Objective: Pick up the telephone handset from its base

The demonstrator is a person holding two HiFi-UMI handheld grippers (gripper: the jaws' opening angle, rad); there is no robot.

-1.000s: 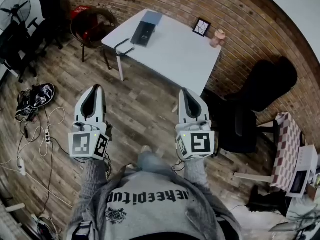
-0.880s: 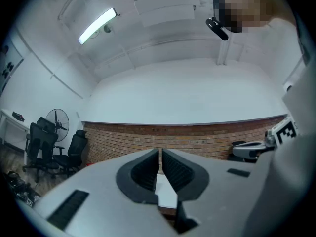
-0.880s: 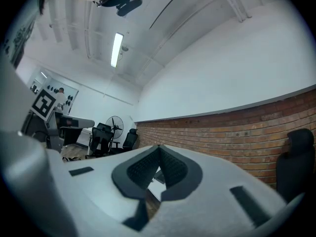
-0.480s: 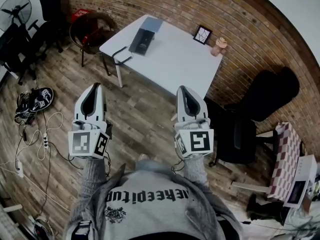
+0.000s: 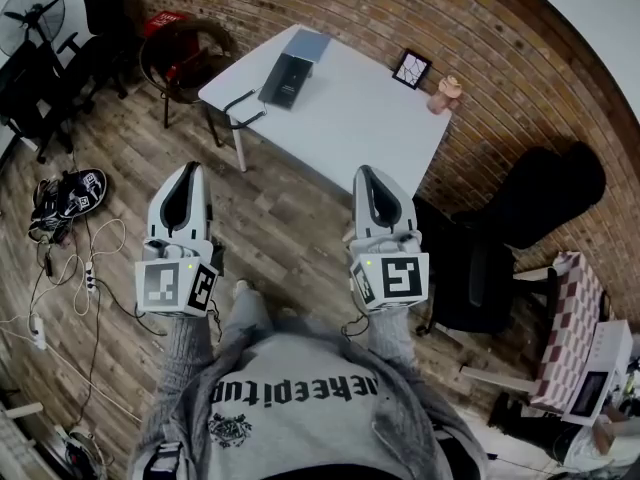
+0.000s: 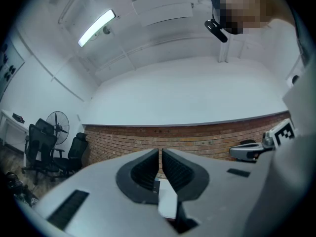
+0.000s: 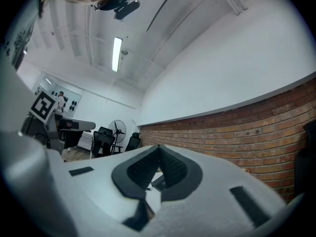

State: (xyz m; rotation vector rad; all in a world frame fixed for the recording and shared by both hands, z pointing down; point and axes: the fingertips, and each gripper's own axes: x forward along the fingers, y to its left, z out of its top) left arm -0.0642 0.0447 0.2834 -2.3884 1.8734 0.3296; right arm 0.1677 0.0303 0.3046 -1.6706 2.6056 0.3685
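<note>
The telephone (image 5: 286, 74) is a dark flat unit near the far left corner of the white table (image 5: 350, 118); I cannot make out its handset separately. In the head view my left gripper (image 5: 188, 171) and right gripper (image 5: 364, 174) are held side by side over the wooden floor, short of the table's near edge. Both point toward the table, shut and empty. In the left gripper view the jaws (image 6: 160, 154) meet with nothing between them. The right gripper view shows the same at its jaws (image 7: 158, 153), with a sliver of the table past them.
A small picture frame (image 5: 411, 68) and a pink object (image 5: 447, 92) stand by the brick wall on the table. Black office chairs (image 5: 500, 248) are to the right; a red-seated chair (image 5: 185, 53) is left of the table. Cables and shoes (image 5: 65, 193) lie on the floor at left.
Both grippers have come forward a little toward the table as the person steps; a knee now shows lower left of centre. The jaws stay shut.
</note>
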